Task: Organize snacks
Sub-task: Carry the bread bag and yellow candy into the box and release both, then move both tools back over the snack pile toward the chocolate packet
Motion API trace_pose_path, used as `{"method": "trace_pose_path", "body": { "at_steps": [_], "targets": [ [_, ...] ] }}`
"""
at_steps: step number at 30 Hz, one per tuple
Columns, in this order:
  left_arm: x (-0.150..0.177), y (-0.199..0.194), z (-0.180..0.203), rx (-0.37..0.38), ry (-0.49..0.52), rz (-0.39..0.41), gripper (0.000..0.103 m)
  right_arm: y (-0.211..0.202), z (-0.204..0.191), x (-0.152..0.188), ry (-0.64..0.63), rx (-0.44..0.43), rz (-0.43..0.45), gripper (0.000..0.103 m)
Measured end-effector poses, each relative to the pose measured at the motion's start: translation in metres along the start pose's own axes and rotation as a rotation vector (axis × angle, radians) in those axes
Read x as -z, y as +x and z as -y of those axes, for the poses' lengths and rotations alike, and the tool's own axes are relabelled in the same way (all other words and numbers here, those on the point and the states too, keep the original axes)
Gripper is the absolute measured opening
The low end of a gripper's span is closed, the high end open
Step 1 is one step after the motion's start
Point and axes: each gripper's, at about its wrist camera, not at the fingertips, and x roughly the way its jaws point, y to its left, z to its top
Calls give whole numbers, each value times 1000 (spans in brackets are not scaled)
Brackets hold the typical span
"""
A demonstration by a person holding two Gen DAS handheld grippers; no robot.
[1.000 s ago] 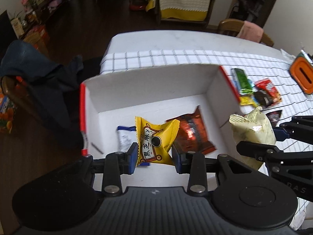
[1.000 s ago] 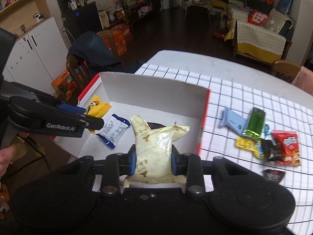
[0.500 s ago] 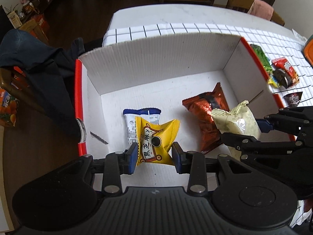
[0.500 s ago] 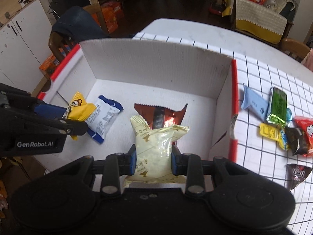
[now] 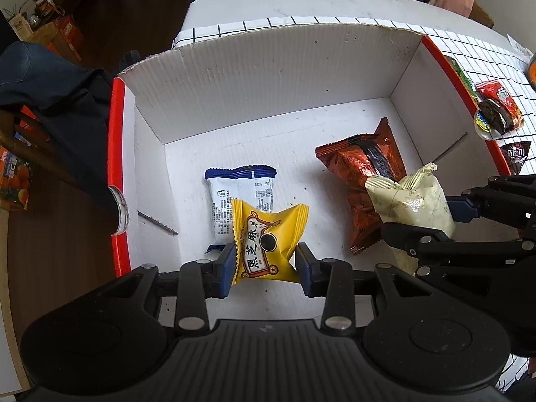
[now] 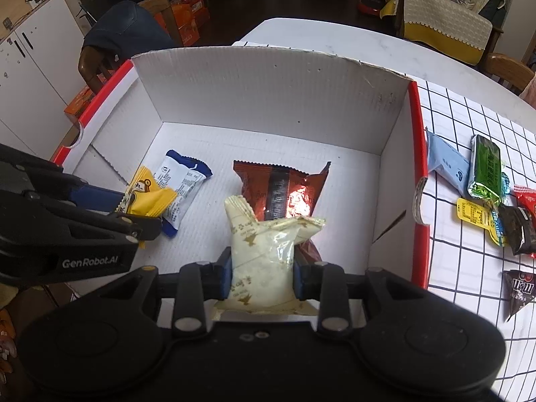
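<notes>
Both tools grip packets, seemingly above box.

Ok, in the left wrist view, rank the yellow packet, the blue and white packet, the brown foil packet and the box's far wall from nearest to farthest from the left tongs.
1. Yellow packet, held between the left tongs.
2. Blue and white packet, just behind it, slightly left.
3. Brown foil packet, off to the right.
4. Far wall of the box, at the back.
</notes>
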Motion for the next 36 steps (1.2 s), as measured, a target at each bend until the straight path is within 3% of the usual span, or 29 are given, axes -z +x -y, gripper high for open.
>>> {"method": "trace_pose_path", "body": {
  "at_steps": [3,17,30,33,36],
  "targets": [
    [1,-3,0,0,-5,11,47,-2,1,1,7,-5,0,33],
    [7,-45,9,23,19,119,54,-41,4,8,45,-47,79,49],
    [11,-87,24,33,49,239,71,-91,16,23,87,-68,172,61],
    [13,-96,30,39,62,268,73,-103,19,27,90,-71,199,78],
    [14,-104,39,42,80,295,75,-117,25,32,87,-74,229,80]
  ]
}}
